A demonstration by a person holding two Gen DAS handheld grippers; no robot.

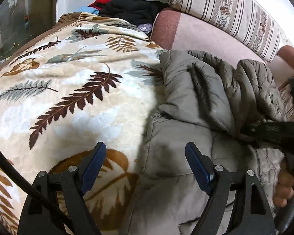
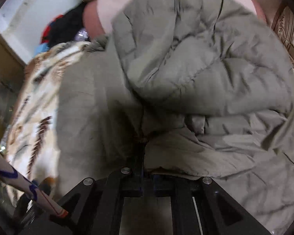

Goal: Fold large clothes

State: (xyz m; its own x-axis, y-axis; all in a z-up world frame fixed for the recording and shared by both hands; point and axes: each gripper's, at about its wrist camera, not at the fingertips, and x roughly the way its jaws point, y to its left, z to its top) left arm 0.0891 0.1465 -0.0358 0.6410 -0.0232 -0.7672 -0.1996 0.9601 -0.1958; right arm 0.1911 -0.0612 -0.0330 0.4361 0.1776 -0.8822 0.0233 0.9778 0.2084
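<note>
Jacket lies bunched on blanket, right of left gripper, which hovers spread and empty. Right gripper is nearer, pressed together, pinching a jacket fold.

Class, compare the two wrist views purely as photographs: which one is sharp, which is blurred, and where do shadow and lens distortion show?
Left wrist view: sharp, bright daylight on the leaf-print blanket, the left gripper shading the grey puffer jacket beneath it, fisheye bending the edges. Right wrist view: dimmer, motion-smeared throughout, jacket quilting soft, deep shadow around the right gripper.
</note>
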